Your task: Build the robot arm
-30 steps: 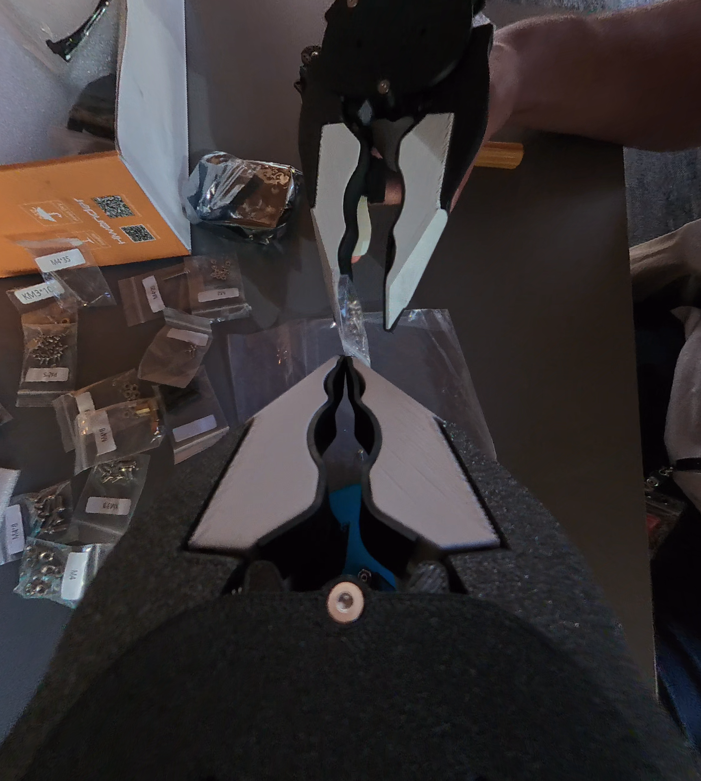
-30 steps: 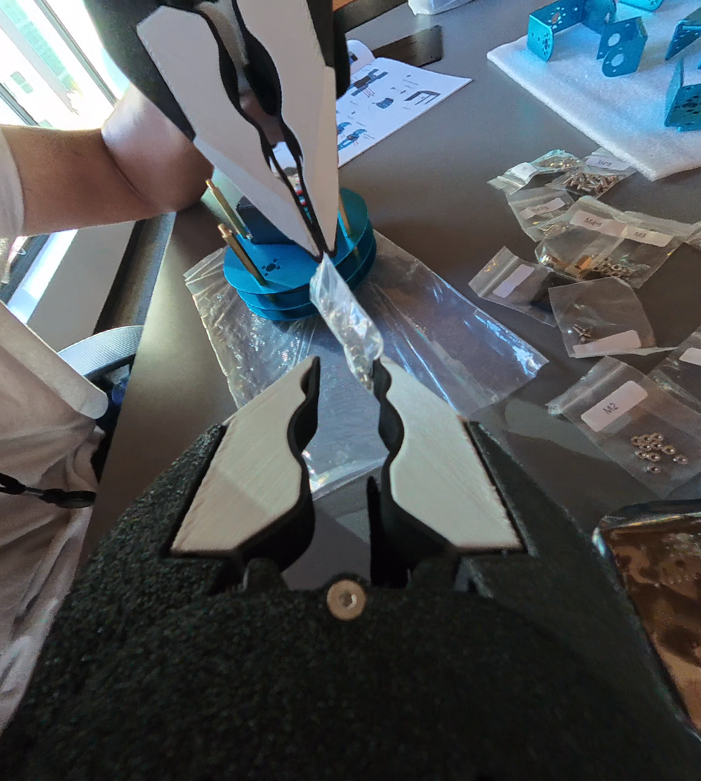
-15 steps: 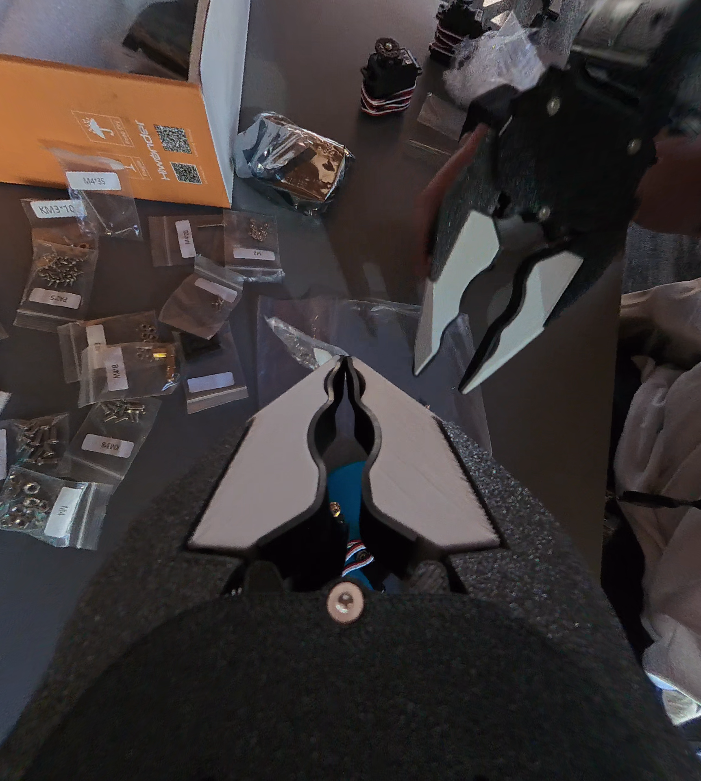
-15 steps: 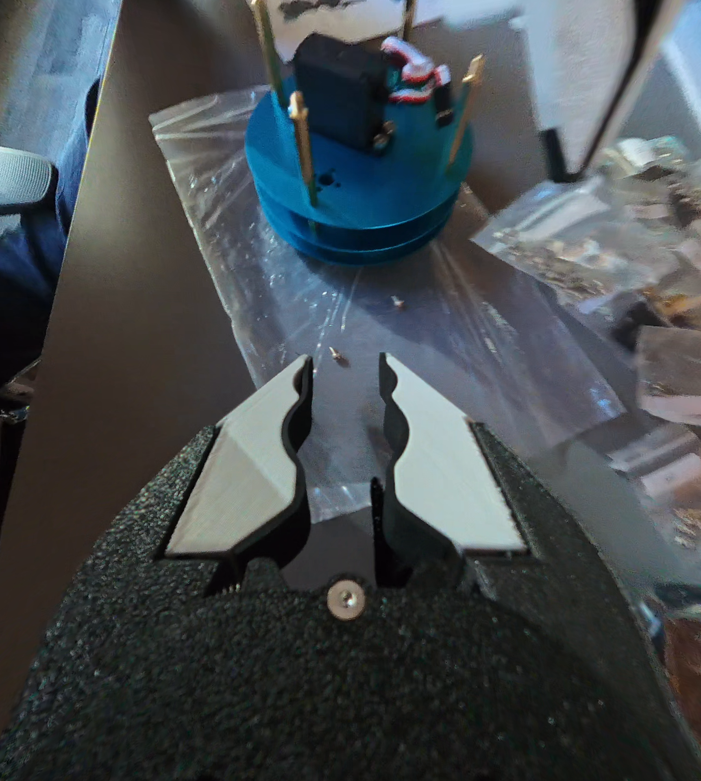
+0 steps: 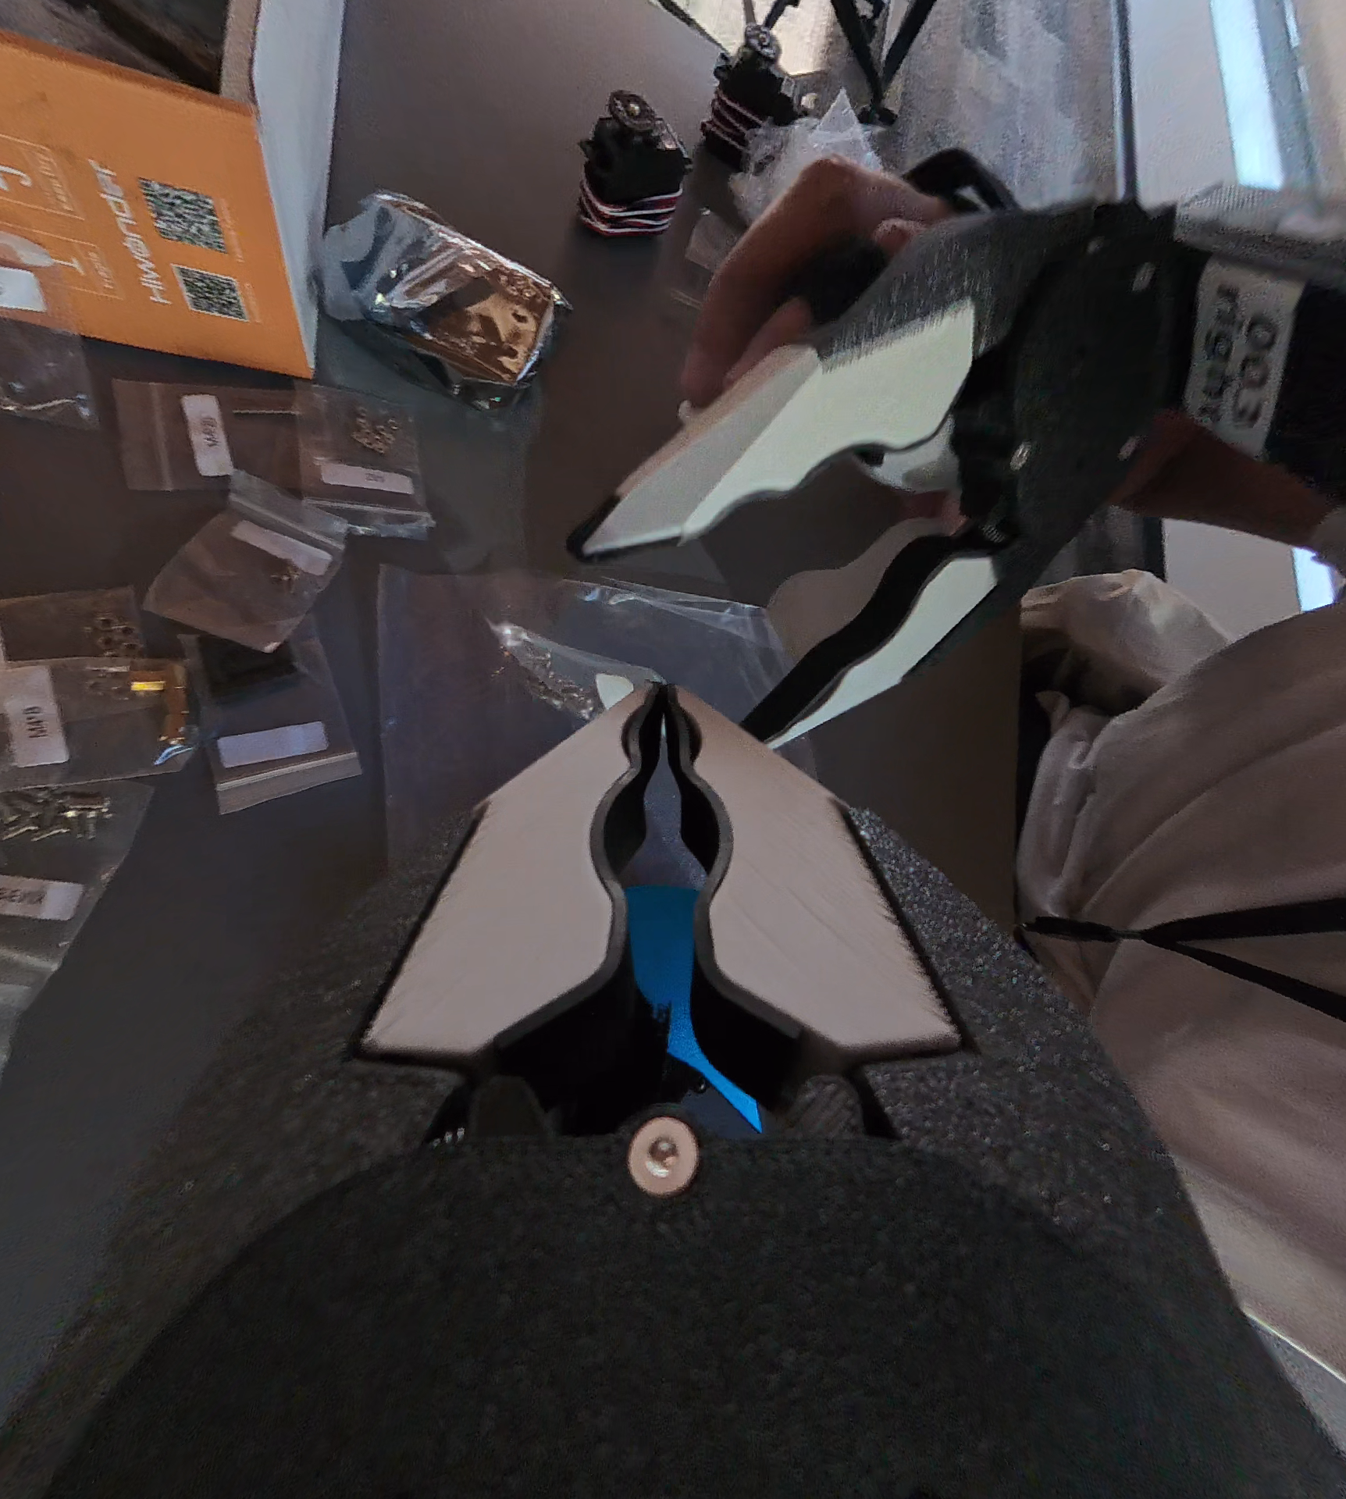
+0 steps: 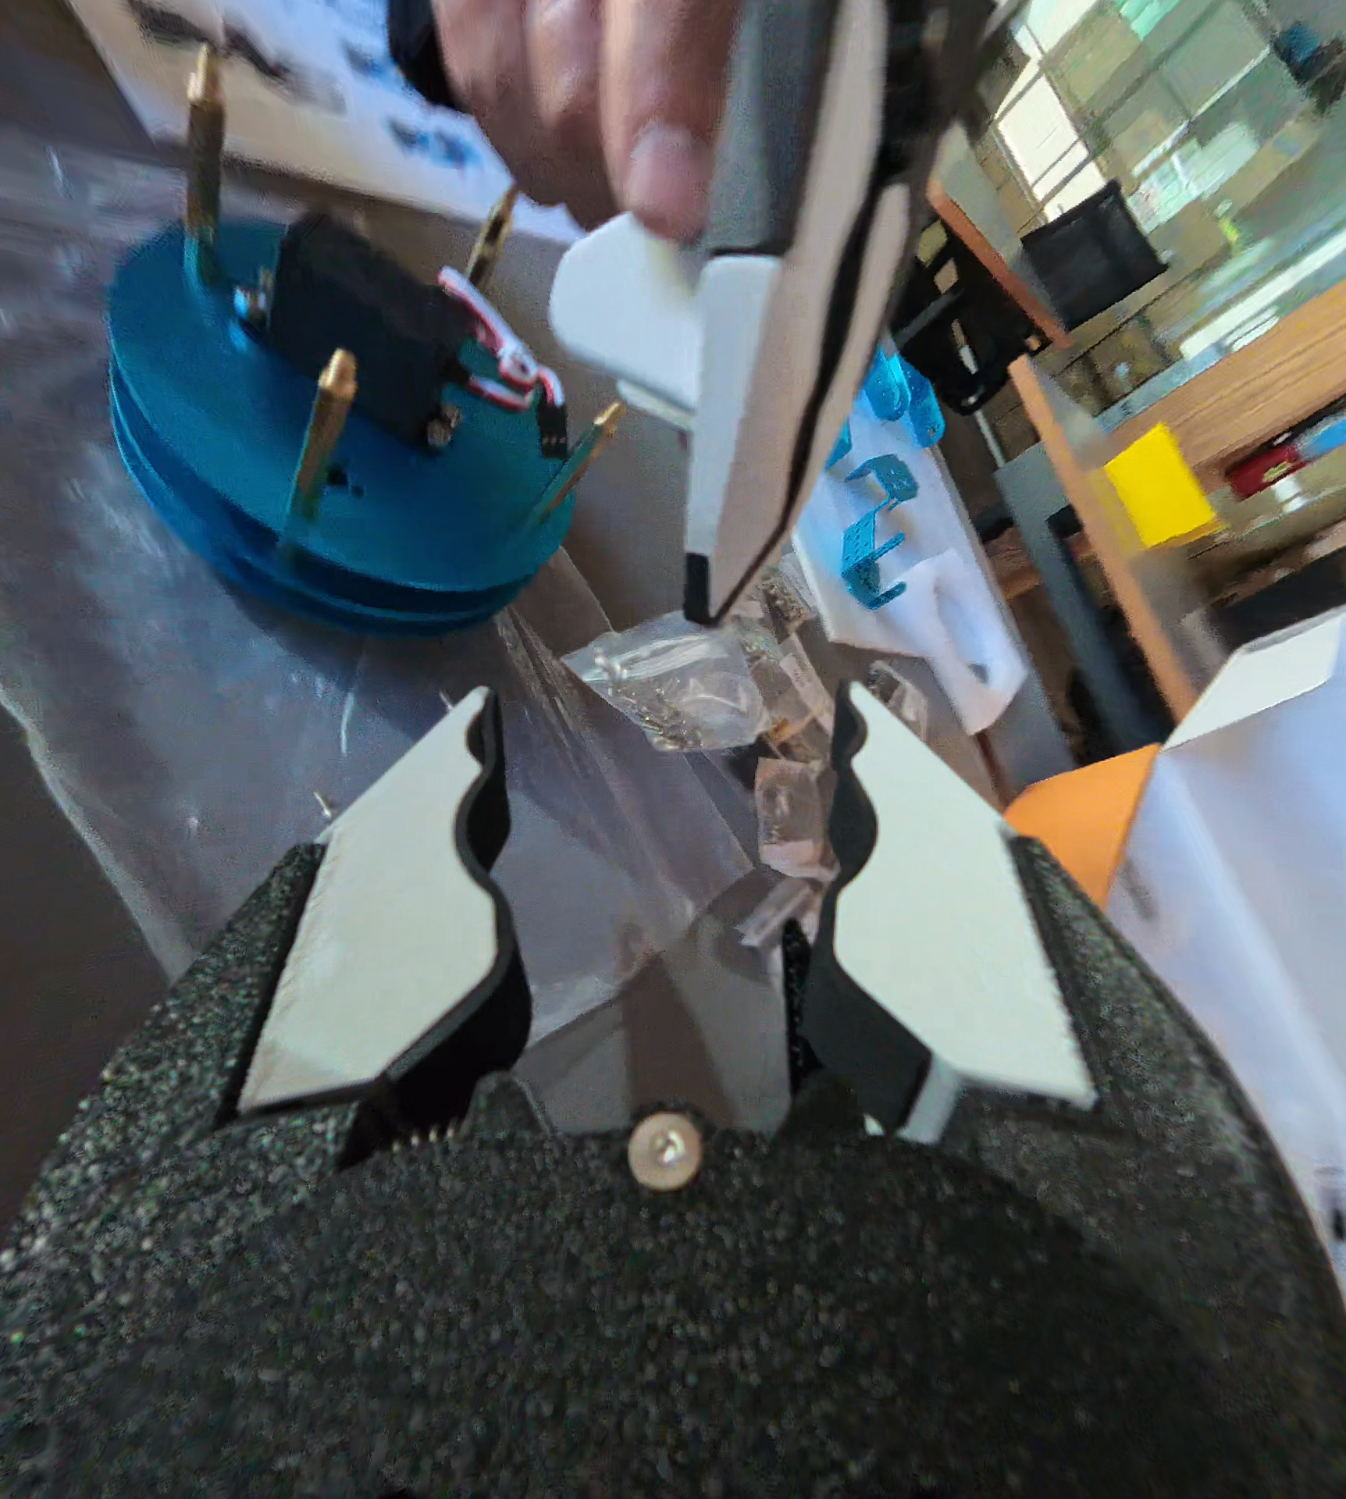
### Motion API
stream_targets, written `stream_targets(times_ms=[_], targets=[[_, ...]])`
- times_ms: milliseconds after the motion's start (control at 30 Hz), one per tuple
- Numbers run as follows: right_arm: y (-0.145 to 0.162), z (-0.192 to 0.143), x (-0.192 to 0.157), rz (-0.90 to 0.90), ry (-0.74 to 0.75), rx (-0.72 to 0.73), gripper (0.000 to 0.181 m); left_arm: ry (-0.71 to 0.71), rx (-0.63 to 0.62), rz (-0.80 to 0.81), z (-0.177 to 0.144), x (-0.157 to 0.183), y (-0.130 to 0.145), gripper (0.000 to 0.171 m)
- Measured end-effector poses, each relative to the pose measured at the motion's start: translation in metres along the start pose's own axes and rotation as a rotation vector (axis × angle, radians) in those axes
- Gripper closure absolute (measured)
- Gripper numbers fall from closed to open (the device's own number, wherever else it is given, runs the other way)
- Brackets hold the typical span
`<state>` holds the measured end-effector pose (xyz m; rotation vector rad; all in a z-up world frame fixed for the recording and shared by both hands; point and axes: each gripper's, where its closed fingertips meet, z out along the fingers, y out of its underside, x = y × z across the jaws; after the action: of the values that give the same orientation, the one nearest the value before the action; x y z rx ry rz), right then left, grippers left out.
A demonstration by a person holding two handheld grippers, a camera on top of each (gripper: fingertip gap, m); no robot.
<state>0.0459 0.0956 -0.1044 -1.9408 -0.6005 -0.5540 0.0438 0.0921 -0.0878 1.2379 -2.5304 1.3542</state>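
Small screw bag (image 6: 674, 689) pinched by left tool (image 5: 663, 697); right tool (image 6: 662, 718) agape.

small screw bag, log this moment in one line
left hand-held gripper: shut on small screw bag | right hand-held gripper: open, empty | under: clear plastic sheet

Dark table (image 5: 491, 97), wooden shelving (image 6: 1254, 381), bright daylight through windows (image 6: 1140, 105) behind.

Black textured grippers, white fingers (image 5: 775, 917), silver screws.
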Motion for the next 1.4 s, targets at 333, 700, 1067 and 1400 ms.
stream_targets(times_ms=[333,700,1067,1400], targets=[[0.004,0.009,-0.01,-0.106,0.006,-0.016,0.148,0.11,-0.001,-0.037,0.004,0.016,0.001,0.171],[0.005,0.006,-0.018,0.322,-0.244,0.095,0.166,0.06,0.029,-0.032,0.004,0.007,-0.004,0.159],[-0.015,-0.015,-0.025,0.617,-0.51,0.222,0.167,-0.183,0.293,0.24,-0.061,0.059,-0.004,0.139],[-0.076,-0.045,-0.095,0.481,-0.8,0.314,0.167,-0.282,0.477,0.148,-0.026,0.116,0.054,0.117]])
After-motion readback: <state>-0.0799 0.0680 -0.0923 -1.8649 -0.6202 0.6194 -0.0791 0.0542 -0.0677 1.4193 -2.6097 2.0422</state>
